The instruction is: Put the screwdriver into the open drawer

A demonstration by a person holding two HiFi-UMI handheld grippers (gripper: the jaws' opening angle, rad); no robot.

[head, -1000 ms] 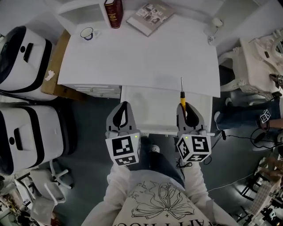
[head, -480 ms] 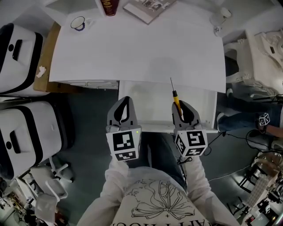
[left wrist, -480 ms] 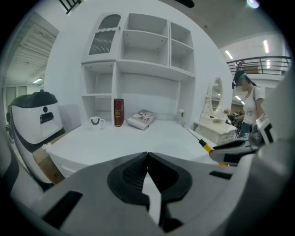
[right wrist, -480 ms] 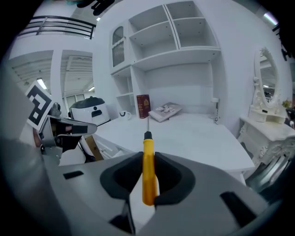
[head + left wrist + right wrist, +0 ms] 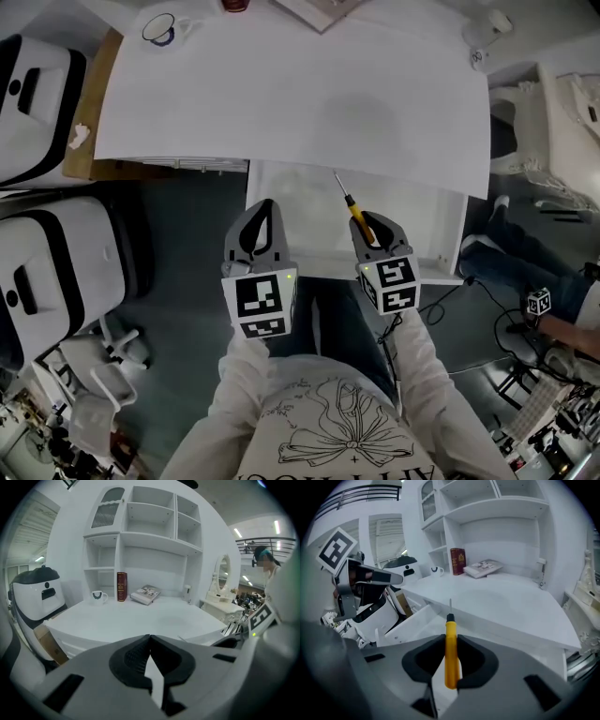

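The screwdriver point(image 5: 355, 214) has a yellow handle and a thin metal shaft. My right gripper point(image 5: 372, 221) is shut on its handle, and the shaft sticks out past the fingertips over the open white drawer point(image 5: 298, 217). In the right gripper view the screwdriver point(image 5: 451, 651) stands between the pads, its tip pointing down toward the drawer point(image 5: 414, 622) under the desk edge. My left gripper point(image 5: 262, 208) hangs over the drawer's left front corner, shut and holding nothing; in its own view the left gripper point(image 5: 149, 638) shows its tips meeting.
The white desk point(image 5: 291, 94) overhangs the drawer's back. On it are a mug point(image 5: 97, 595), a red book point(image 5: 122, 586) and a magazine point(image 5: 145, 594). White machines point(image 5: 56, 272) stand on the left. A person point(image 5: 562, 328) is at the right.
Both grippers have sunk toward the drawer. The right gripper has tipped further down, and the screwdriver now leans toward the upper left over the drawer.
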